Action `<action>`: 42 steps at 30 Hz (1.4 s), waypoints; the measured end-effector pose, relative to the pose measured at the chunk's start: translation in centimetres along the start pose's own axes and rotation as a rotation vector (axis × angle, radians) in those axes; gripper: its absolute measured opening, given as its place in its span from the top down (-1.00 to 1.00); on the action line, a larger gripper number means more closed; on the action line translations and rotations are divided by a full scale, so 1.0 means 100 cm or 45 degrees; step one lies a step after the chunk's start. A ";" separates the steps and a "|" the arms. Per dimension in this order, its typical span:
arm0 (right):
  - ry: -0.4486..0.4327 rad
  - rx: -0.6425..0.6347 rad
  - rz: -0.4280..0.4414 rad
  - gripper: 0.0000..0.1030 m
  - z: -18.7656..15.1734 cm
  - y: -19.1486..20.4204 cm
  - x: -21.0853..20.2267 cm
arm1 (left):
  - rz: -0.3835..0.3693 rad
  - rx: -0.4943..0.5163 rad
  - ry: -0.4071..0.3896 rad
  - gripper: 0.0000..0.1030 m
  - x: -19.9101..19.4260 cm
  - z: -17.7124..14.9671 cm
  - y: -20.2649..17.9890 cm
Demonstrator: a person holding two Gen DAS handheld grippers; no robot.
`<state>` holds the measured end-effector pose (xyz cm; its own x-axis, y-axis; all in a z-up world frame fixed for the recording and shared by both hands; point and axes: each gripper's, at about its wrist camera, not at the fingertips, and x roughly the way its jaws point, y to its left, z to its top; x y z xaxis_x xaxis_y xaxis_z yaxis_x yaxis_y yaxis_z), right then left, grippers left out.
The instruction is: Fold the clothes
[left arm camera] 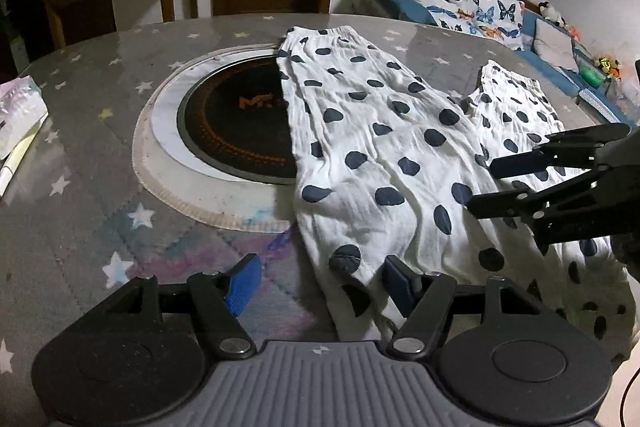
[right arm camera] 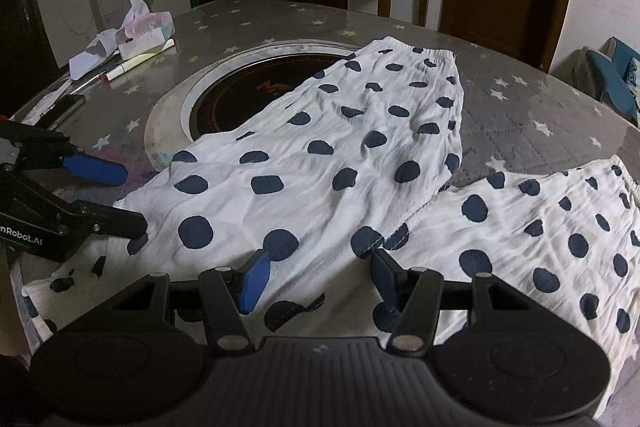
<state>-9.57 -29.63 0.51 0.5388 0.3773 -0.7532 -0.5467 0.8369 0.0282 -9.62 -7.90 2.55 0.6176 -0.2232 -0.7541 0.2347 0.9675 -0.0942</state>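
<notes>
White trousers with navy dots (left arm camera: 380, 147) (right arm camera: 320, 167) lie spread on the star-patterned table (left arm camera: 100, 147) (right arm camera: 520, 107). One leg runs away over the round cooktop and the other lies to the right. My left gripper (left arm camera: 322, 283) is open low at the garment's near left edge, with the cloth edge lying between its blue pads. It also shows at the left of the right wrist view as the left gripper (right arm camera: 132, 197). My right gripper (right arm camera: 320, 277) is open just above the fabric where the two legs meet. From the left wrist it shows as the right gripper (left arm camera: 480, 185), over the right leg.
A round black cooktop (left arm camera: 232, 131) (right arm camera: 248, 95) is set into the table's middle, partly covered by one leg. A tissue pack (left arm camera: 20, 111) (right arm camera: 144, 31), pens (right arm camera: 136, 61) and a dark phone (right arm camera: 66, 107) lie at the table's left. A blue sofa (left arm camera: 540, 39) stands beyond.
</notes>
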 end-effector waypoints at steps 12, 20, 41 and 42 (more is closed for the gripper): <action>-0.043 0.043 -0.011 -0.11 0.017 -0.009 0.008 | 0.016 -0.013 -0.035 -0.36 -0.007 0.006 0.003; -0.011 0.019 -0.021 -0.12 0.016 -0.007 0.016 | 0.015 -0.024 0.001 -0.36 -0.004 0.001 0.009; -0.045 -0.107 -0.008 -0.13 0.023 0.025 0.019 | 0.096 -0.003 -0.025 -0.36 0.009 0.008 0.006; -0.048 -0.125 -0.003 -0.13 0.022 0.029 0.018 | 0.105 -0.003 -0.026 -0.36 0.008 0.007 0.009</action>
<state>-8.79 -25.61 0.68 0.5629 0.3917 -0.7278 -0.6048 0.7954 -0.0397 -8.38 -7.35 2.29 0.6498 -0.1455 -0.7461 0.1811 0.9829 -0.0339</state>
